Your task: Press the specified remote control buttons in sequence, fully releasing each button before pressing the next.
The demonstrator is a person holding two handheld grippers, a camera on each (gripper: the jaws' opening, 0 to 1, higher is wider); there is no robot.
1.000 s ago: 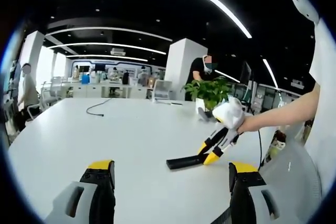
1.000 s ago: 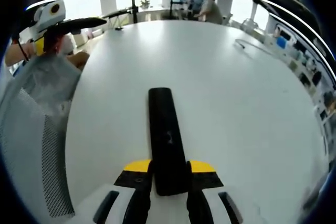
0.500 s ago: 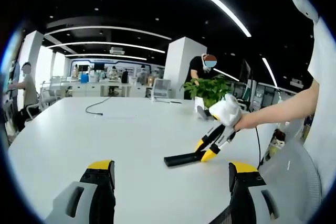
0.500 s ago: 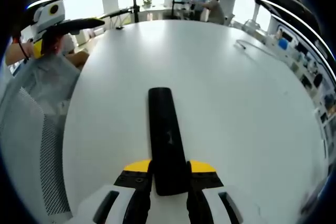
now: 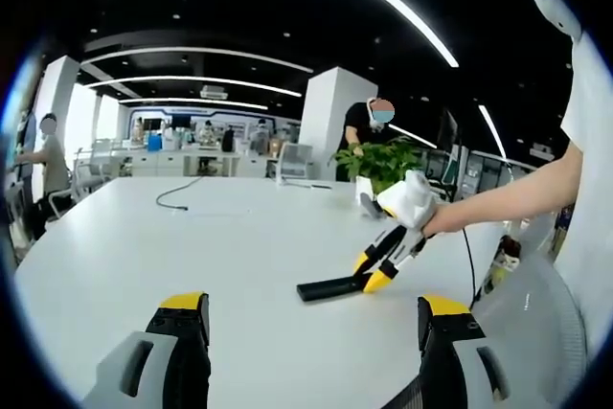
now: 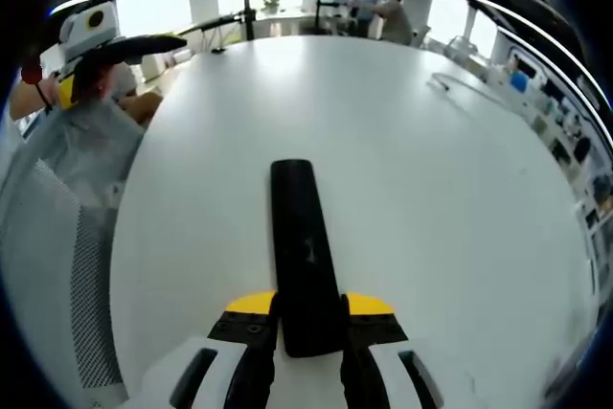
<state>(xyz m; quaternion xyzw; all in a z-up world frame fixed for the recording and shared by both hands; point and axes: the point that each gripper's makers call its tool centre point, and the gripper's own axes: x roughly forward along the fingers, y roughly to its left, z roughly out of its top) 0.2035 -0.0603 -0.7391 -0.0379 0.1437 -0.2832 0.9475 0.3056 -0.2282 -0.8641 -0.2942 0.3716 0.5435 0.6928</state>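
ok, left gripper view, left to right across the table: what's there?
Cable → remote control → right gripper shut on its end → potted plant behind, near the far edge of the white table.

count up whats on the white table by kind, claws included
remote control: 1
claws: 2, the right claw shut on the remote control, the left claw open above the table
potted plant: 1
loose cable: 1
total: 5
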